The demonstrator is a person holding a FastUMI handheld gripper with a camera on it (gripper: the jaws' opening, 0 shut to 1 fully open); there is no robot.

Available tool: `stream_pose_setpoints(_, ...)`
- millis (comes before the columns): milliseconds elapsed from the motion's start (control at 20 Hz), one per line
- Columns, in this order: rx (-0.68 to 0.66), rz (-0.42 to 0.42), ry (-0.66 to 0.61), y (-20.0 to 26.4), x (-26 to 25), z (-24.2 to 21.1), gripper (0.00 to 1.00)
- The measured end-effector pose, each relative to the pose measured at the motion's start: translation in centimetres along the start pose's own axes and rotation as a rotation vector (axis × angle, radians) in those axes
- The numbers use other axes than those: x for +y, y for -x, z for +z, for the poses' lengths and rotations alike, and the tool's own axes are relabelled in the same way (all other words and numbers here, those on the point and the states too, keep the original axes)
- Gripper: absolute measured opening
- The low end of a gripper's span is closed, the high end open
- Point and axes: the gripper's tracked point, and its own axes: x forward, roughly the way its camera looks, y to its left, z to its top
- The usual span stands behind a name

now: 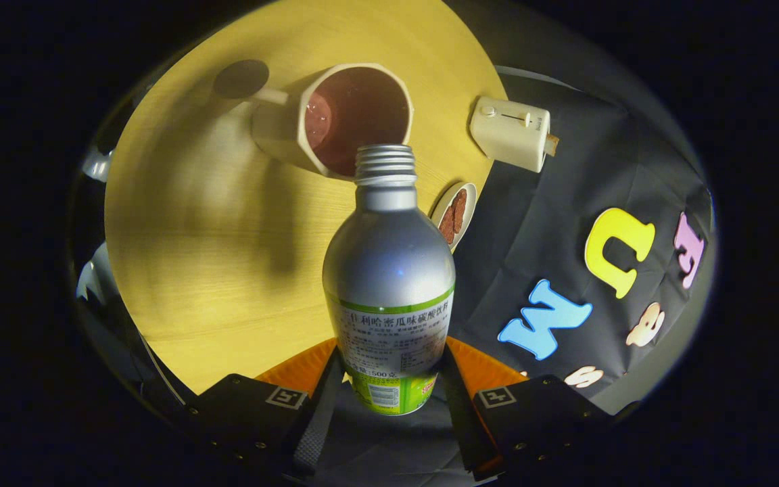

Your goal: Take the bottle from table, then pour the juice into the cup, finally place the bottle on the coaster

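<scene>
Bottle (389,270): silver metal, cap off, bare threaded neck, printed label around the lower body. It sits between the two fingers of the gripper (389,399), both pressing on its labelled base, one to each side. Claw narrow, clamped on the bottle. Long axis runs straight out ahead from the fingers, mouth farthest from them.

Cup (352,122): pale, faceted, handle on the far-left side. It lies just beyond the bottle's mouth, which overlaps the cup's near rim in this view. Dark reddish liquid shows inside the cup. No stream visible at the neck; cannot tell whether any is passing.

Judgement: pour step is in hand or near done, since the cup already holds juice. The relation that matters next is neck to rim. The mouth points at the cup and slightly right of its centre, so any further tip should keep that line or juice may run outside the wall.

Coaster (241,78): dark round disc, beyond the cup and to the left, next to the handle, well apart from the claw. Reaching it means carrying the bottle past the cup, then setting it upright.

Further out, on the round yellow table (200,250): a small dish of brown pieces (456,215) just right of the bottle's shoulder; a cream toaster-like box (511,134) further right, at the table's edge.
</scene>
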Motion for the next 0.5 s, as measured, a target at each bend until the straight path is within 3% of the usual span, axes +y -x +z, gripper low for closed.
stream_pose_setpoints(500, -0.188, 0.113, -0.388, -1.5, 2.9, 0.3, 0.77)
